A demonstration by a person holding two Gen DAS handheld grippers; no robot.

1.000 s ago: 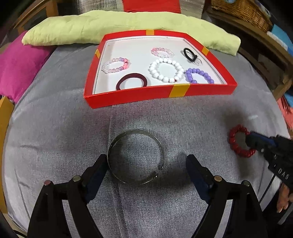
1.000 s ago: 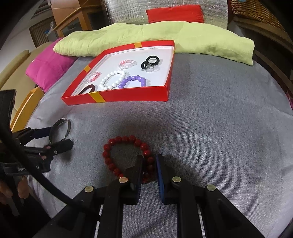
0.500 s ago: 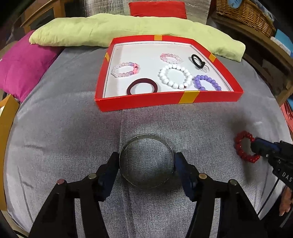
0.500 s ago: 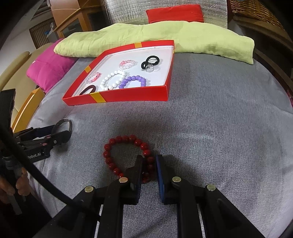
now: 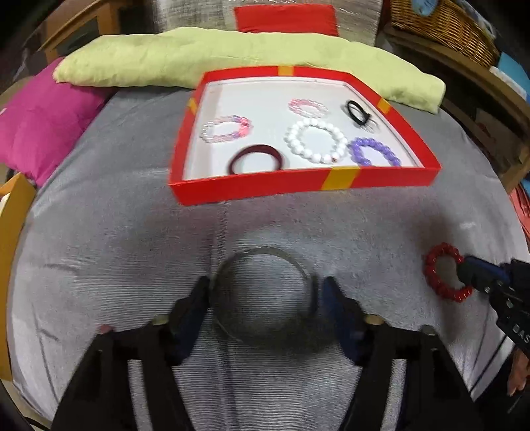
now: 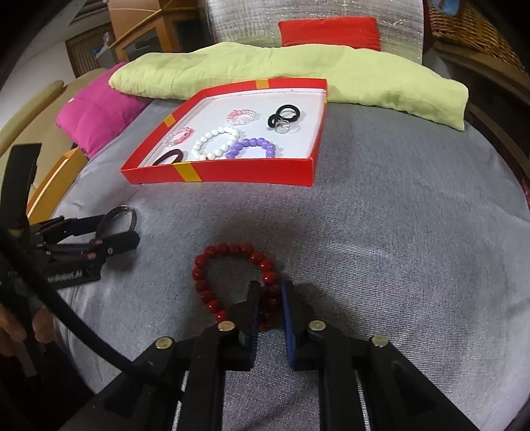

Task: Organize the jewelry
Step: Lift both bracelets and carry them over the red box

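A thin silver bangle (image 5: 265, 253) is clamped across its width between my left gripper's (image 5: 263, 291) two jaws, just above the grey cushion; it also shows in the right wrist view (image 6: 124, 215). My right gripper (image 6: 269, 298) is shut on the near side of a red bead bracelet (image 6: 212, 265), which lies on the cushion; it shows in the left wrist view (image 5: 434, 265) too. A red tray (image 5: 265, 185) with a white floor stands beyond, holding several bracelets and rings.
A lime-green cushion (image 5: 185, 63) lies behind the tray and a magenta cushion (image 5: 36, 116) at the far left. A wicker basket (image 5: 440, 26) stands at the back right. A wooden frame edge (image 5: 13, 212) borders the left side.
My left gripper closed from wide open onto the silver bangle, then moved with it; the view is blurred now. My right gripper stayed shut on the red bracelet.
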